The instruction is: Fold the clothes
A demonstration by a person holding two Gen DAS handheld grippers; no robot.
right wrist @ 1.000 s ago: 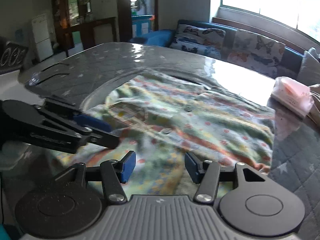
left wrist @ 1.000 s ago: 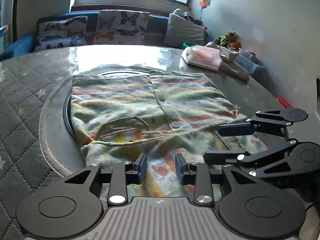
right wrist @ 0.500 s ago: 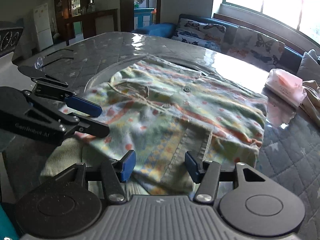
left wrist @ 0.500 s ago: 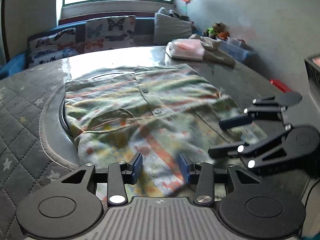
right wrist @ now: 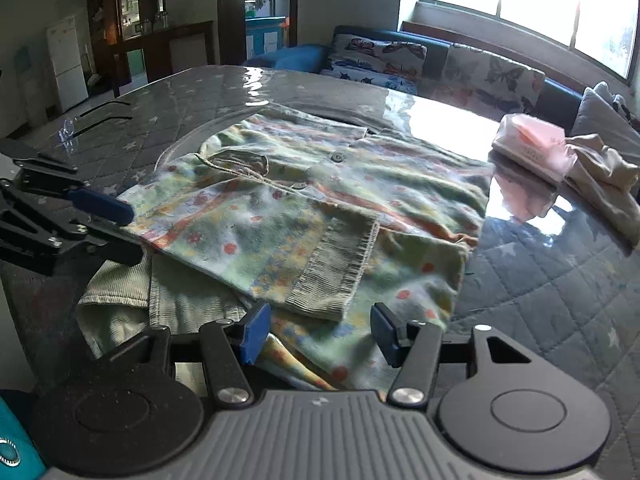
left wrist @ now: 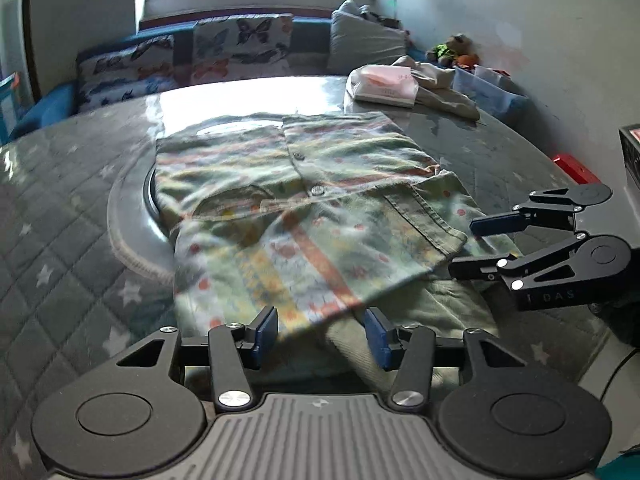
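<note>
Broadly, a grey quilted table with pale star marks fills both views, its far half glaring under window light; behind it runs a blue sofa with butterfly-print cushions; on the table's middle lies the patterned shirt, buttons up, green and orange stripes with red dots, its near part doubled over so a ribbed green cuff sits on top, and plain green corduroy cloth shows beneath the near edge; at the far right of the table sit a pink plastic packet and a crumpled beige garment touching it; the left gripper hangs over the shirt's near edge with its jaws opening, blue pads clear of the cloth and nothing pinched; the right gripper hovers just beside it over the cuffed corner, jaws spread apart and gripping nothing; two small buttons dot the shirt's placket.
</note>
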